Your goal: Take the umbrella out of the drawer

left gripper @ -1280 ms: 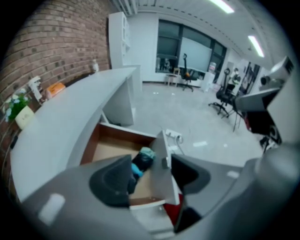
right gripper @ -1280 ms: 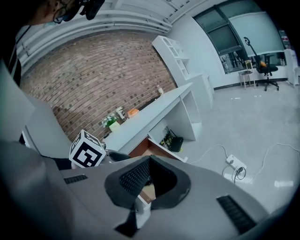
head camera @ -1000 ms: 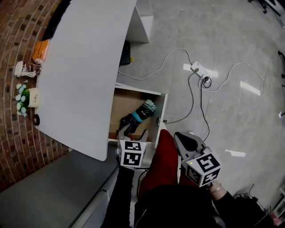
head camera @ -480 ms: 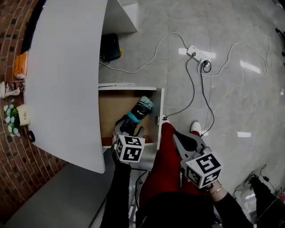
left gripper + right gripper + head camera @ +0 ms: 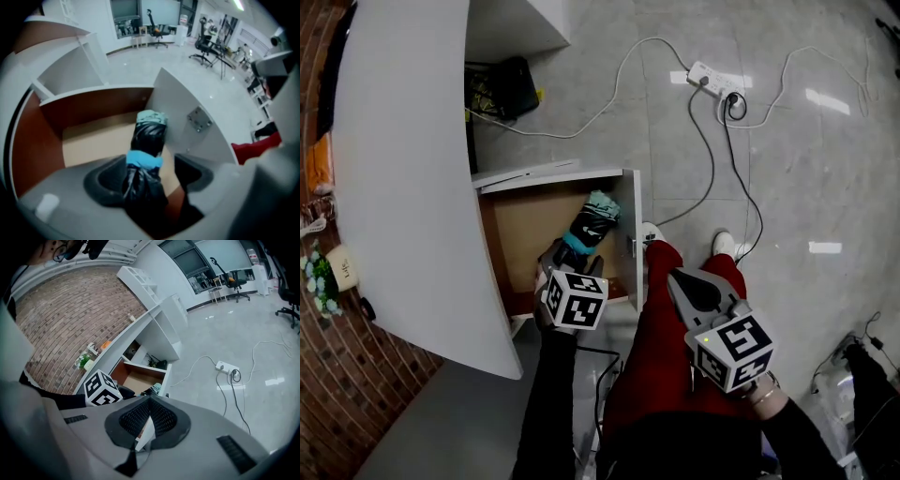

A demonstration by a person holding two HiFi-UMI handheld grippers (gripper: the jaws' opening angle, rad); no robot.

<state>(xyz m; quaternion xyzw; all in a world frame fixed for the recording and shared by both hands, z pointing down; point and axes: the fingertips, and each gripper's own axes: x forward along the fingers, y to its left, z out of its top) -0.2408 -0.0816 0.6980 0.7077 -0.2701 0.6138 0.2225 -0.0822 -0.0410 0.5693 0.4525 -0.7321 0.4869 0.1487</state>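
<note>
My left gripper points down into the open drawer, its fingers wide and just been opening, straddling without pinching the near end of the black umbrella that lies beside the drawer's front panel; my right gripper, outside the drawer, has its fingers pressed together, empty.

The drawer looks matt wood, the umbrella shiny cloth, the floor glossy tile, the brick wall rough.
</note>
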